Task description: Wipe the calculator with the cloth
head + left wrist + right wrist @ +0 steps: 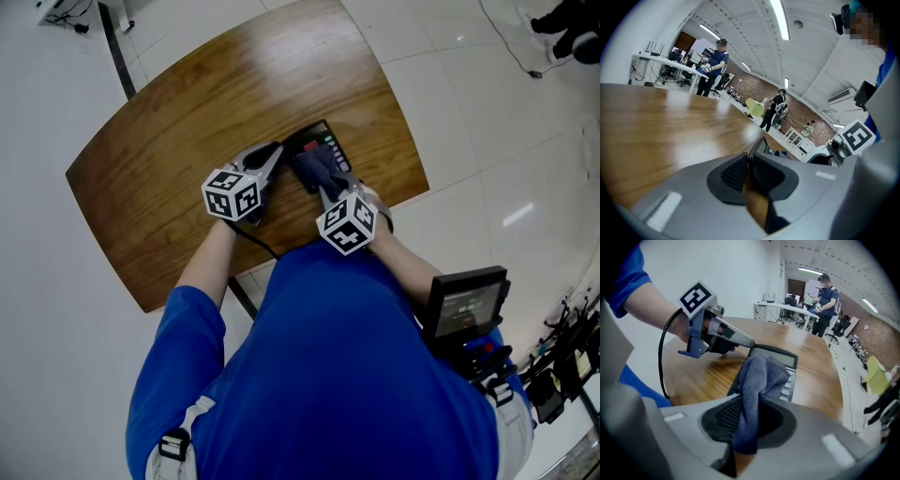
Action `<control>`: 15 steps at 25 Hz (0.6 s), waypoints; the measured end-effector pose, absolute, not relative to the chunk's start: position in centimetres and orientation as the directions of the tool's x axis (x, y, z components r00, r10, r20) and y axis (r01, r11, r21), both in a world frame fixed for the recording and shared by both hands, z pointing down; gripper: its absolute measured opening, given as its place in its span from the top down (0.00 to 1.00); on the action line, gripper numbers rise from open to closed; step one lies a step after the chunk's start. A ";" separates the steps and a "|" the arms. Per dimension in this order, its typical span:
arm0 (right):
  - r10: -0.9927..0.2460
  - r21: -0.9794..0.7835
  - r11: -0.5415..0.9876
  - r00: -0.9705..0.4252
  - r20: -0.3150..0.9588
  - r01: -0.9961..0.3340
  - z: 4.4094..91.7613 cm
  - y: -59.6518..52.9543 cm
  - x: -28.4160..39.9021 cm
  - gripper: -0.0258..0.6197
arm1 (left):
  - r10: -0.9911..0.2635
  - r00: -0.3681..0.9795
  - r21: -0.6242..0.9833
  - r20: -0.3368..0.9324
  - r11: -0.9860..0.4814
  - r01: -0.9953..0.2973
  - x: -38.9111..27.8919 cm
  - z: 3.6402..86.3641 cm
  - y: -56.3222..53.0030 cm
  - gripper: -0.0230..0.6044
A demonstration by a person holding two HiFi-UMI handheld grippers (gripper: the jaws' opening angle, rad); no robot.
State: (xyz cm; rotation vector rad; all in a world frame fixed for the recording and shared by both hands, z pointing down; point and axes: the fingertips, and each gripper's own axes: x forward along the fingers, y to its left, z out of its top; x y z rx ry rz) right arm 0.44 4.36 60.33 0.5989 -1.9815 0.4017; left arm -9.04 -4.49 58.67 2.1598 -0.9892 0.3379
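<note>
**Head view.** Wooden table (187, 122) w/ curved edges. The calculator (325, 139), black, lies flat close to the table's near edge, toward its near right corner. L gripper (278, 150) comes in from the left, and its tips meet the calculator's left side. R gripper (330, 191) points steeply down over the calculator's near half. The cloth (317, 167), dark blue, sits bunched on the calculator's face just ahead of the R gripper. The operator wears a blue shirt (347, 375), w/ a black screen unit (466, 302) at the right hip.

**L gripper view.** L gripper (751, 161): pads nearly together, clamped on the calculator (760, 146). The calculator shows edge-on as a thin dark slab rising from between the pads. The table top (656, 126) spreads to the left. The marker cube (858, 136) of the R gripper shows at right. Bkgd: two standing people (715, 65) (778, 105), well apart from the table.

**R gripper view.** R gripper (749, 420): pads closed on the cloth (757, 380). One end of the cloth hangs below the pads. The rest folds fwd and rests on the key area of the calculator (785, 363). The calculator's display end lies farthest from this gripper. L gripper (748, 344) grips the calculator at its far left corner. The calculator lies flat on the table (815, 376).
</note>
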 end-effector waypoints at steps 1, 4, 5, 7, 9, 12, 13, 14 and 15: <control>-0.229 -0.033 0.833 -0.399 0.888 -0.552 60.3 4.7 -0.1 0.85 | -0.550 0.670 0.508 0.499 -0.441 -0.740 -9.0 58.6 -4.5 0.89; -0.200 -0.051 0.857 -0.423 0.884 -0.512 60.1 5.7 -1.6 0.85 | -0.550 0.670 0.508 0.499 -0.441 -0.740 -8.8 58.4 -4.4 0.89; -0.191 -0.057 0.864 -0.431 0.882 -0.500 60.0 6.0 -2.0 0.85 | -0.550 0.670 0.507 0.499 -0.442 -0.740 -8.8 58.4 -4.4 0.89; -0.173 -0.069 0.877 -0.446 0.878 -0.476 59.8 6.5 -2.7 0.85 | -0.549 0.670 0.506 0.500 -0.443 -0.740 -8.7 58.3 -4.3 0.89; -0.160 -0.078 0.884 -0.457 0.875 -0.460 59.7 6.9 -3.2 0.85 | -0.548 0.671 0.506 0.500 -0.444 -0.739 -8.6 58.1 -4.4 0.89; -0.160 -0.082 0.884 -0.462 0.872 -0.460 59.5 6.7 -3.3 0.85 | -0.547 0.672 0.506 0.499 -0.445 -0.739 -8.6 58.1 -4.4 0.89; -0.166 -0.081 0.880 -0.462 0.871 -0.468 59.4 6.4 -3.1 0.85 | -0.547 0.671 0.505 0.500 -0.445 -0.739 -8.7 58.1 -4.4 0.89; -0.177 -0.078 0.873 -0.461 0.869 -0.482 59.2 5.9 -2.7 0.85 | -0.547 0.671 0.505 0.500 -0.446 -0.739 -8.7 58.2 -4.5 0.89; -0.194 -0.071 0.863 -0.458 0.867 -0.500 59.1 5.2 -2.2 0.85 | -0.546 0.671 0.505 0.501 -0.446 -0.739 -8.8 58.4 -4.4 0.89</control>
